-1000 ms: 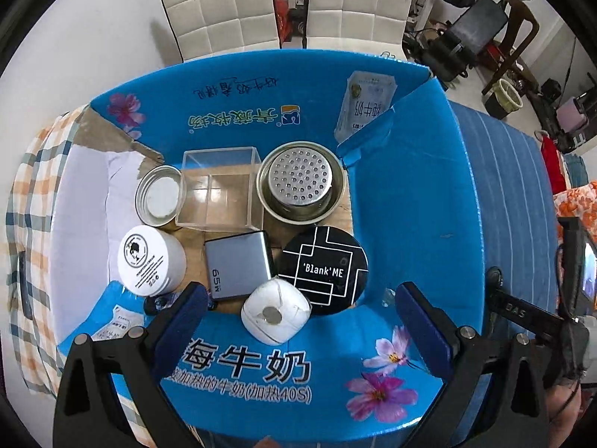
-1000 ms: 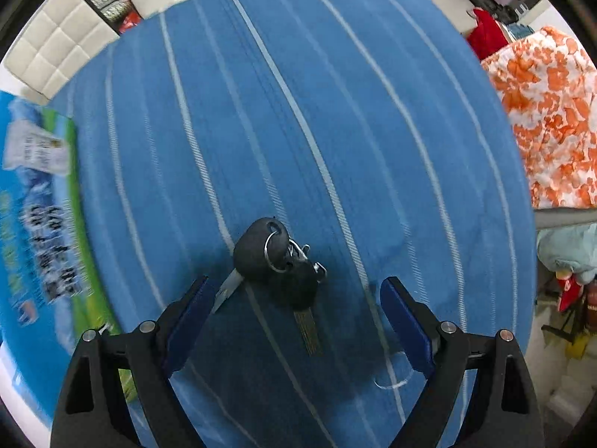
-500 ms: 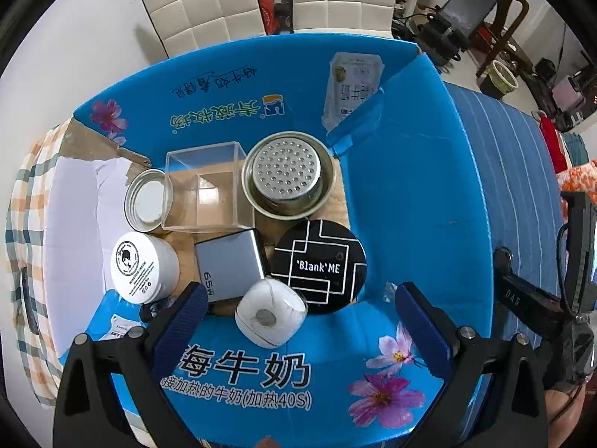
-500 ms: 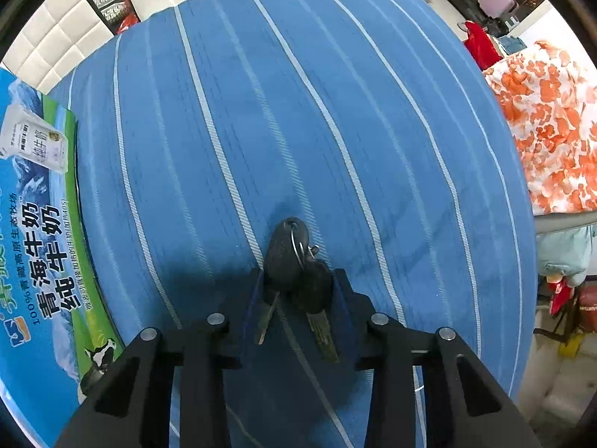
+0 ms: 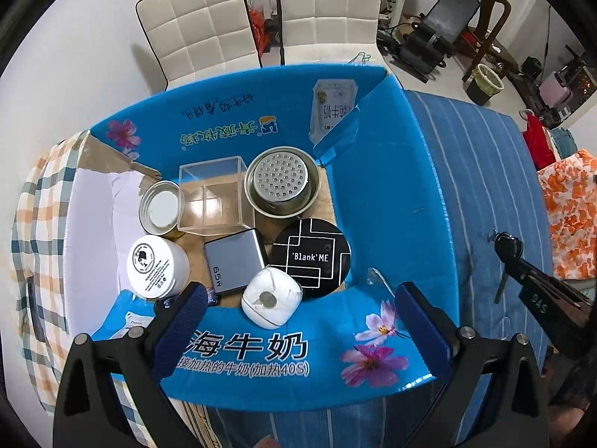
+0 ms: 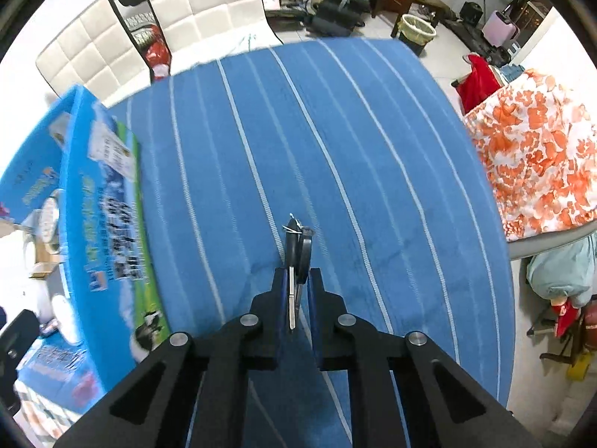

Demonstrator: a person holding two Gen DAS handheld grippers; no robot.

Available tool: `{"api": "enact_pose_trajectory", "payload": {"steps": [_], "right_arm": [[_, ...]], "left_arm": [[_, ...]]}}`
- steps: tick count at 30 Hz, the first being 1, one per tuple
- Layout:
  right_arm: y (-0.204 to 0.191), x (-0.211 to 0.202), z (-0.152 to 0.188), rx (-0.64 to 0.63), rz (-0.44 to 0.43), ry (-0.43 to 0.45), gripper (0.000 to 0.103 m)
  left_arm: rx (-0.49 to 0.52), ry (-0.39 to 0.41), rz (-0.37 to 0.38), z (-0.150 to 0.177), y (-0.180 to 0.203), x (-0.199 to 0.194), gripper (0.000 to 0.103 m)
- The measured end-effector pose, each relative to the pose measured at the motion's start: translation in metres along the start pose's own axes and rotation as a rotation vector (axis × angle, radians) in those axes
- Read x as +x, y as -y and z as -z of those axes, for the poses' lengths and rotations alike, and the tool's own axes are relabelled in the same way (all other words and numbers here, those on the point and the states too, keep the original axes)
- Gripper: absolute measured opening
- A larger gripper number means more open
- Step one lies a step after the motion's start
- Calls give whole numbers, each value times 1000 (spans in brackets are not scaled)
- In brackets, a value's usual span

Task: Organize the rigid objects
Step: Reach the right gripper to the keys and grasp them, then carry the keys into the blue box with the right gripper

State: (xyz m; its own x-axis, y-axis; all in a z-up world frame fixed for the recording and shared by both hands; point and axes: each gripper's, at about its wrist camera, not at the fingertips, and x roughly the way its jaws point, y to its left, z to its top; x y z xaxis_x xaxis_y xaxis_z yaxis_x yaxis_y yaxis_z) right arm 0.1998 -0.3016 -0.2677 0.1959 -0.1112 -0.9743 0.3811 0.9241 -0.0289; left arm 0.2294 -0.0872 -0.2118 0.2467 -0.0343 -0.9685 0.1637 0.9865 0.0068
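Note:
My right gripper [image 6: 297,287] is shut on a bunch of black-headed keys [image 6: 298,252] and holds it above the blue striped cloth [image 6: 335,149]. The keys also show in the left wrist view [image 5: 505,246], right of the box. My left gripper [image 5: 298,313] is open and empty over the near wall of a blue milk carton box [image 5: 391,194]. Inside the box lie a black round "Blank ME" tin [image 5: 311,257], a white round case [image 5: 270,296], a grey charger [image 5: 235,259], a white jar [image 5: 156,265], a clear plastic box [image 5: 212,198], a perforated metal bowl [image 5: 281,186] and a tin lid [image 5: 162,207].
The box also shows at the left of the right wrist view [image 6: 93,205]. An orange floral cloth [image 6: 541,160] lies at the table's right edge. White chairs [image 5: 209,22] stand behind the table. A checked cloth [image 5: 37,224] lies left of the box.
My right gripper closed on the keys and lifted them off the cloth, tilting up. My left gripper stayed open over the box, drifting slightly.

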Motion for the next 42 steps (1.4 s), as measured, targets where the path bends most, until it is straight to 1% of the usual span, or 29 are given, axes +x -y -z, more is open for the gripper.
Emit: {"api": "enact_pose_trajectory", "payload": {"steps": [5, 10, 14, 16, 22, 24, 27, 30, 33, 34, 37, 40, 42], "right_arm": [[-13, -58, 8, -34, -35, 70, 11], [-24, -118, 16, -81, -90, 142, 11], [-47, -173, 29, -128, -149, 202, 11], [-58, -197, 35, -148, -176, 226, 11], [-89, -252, 54, -211, -257, 285, 11], [-99, -269, 63, -232, -277, 306, 11], [-110, -284, 72, -253, -304, 316, 11], [-121, -292, 80, -277, -313, 324, 11], [-135, -285, 83, -288, -327, 292, 11], [-138, -280, 83, -289, -332, 282, 11], [-143, -252, 77, -284, -362, 231, 11], [-150, -213, 67, -277, -385, 158, 11], [-157, -183, 61, -264, -381, 107, 11]], "left_arm": [[9, 30, 9, 5, -1, -26, 103], [17, 110, 1, 11, -11, -74, 103], [7, 168, -7, 18, -26, -109, 103], [-11, 204, -14, 23, -39, -131, 103], [-67, 272, -38, 39, -71, -175, 103], [-88, 289, -41, 44, -81, -187, 103], [-104, 309, -44, 51, -93, -196, 103], [-118, 307, -47, 56, -101, -193, 103], [-131, 274, -44, 59, -109, -179, 103], [-134, 253, -43, 59, -112, -169, 103], [-146, 212, -35, 57, -120, -146, 103], [-165, 178, -31, 54, -129, -117, 103], [-172, 153, -29, 52, -134, -96, 103]]}}
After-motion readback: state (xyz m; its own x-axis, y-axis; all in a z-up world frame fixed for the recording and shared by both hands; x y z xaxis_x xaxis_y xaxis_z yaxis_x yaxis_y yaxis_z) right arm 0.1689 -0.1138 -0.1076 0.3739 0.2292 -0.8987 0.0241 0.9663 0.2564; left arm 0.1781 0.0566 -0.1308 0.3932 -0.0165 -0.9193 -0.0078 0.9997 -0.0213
